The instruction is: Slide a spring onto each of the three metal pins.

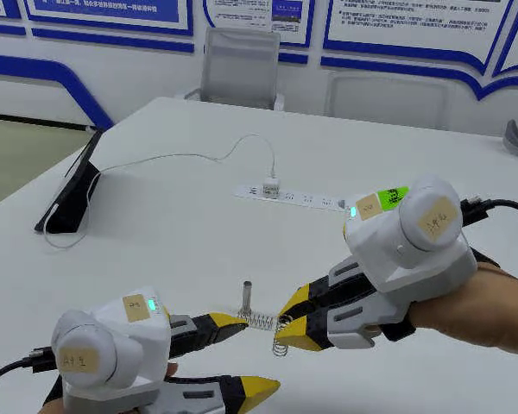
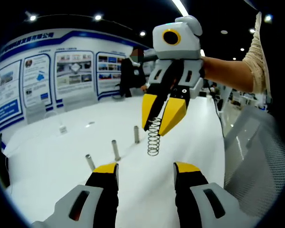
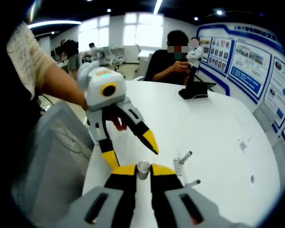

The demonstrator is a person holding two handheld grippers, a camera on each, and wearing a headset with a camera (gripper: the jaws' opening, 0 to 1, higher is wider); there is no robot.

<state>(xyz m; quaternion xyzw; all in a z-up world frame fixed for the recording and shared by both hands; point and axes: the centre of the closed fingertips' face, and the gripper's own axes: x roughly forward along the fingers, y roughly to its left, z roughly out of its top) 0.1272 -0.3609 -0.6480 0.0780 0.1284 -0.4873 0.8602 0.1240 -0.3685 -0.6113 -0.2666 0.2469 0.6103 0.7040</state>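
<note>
Steel spring [image 2: 153, 138] hangs in the grip of the right gripper [image 2: 155, 128] over a white workbench [image 1: 173, 216].
The right gripper's yellow-tipped jaws are clamped on the spring's top coils, and the spring dangles toward the tabletop just beside the end pin [image 2: 136, 134] of a row of three metal pins [image 2: 115, 149], all bare. A second spring [image 1: 259, 321] lies on its side by the foot of a pin. Opposite, the left gripper [image 2: 146, 167] points at the work with its jaws wide apart, gripping nothing. Tan stickers [image 1: 436, 220] on both grippers bear handwriting too small to read. Blue-framed wall posters [image 2: 76, 69] carry Chinese text, likewise illegible.
</note>
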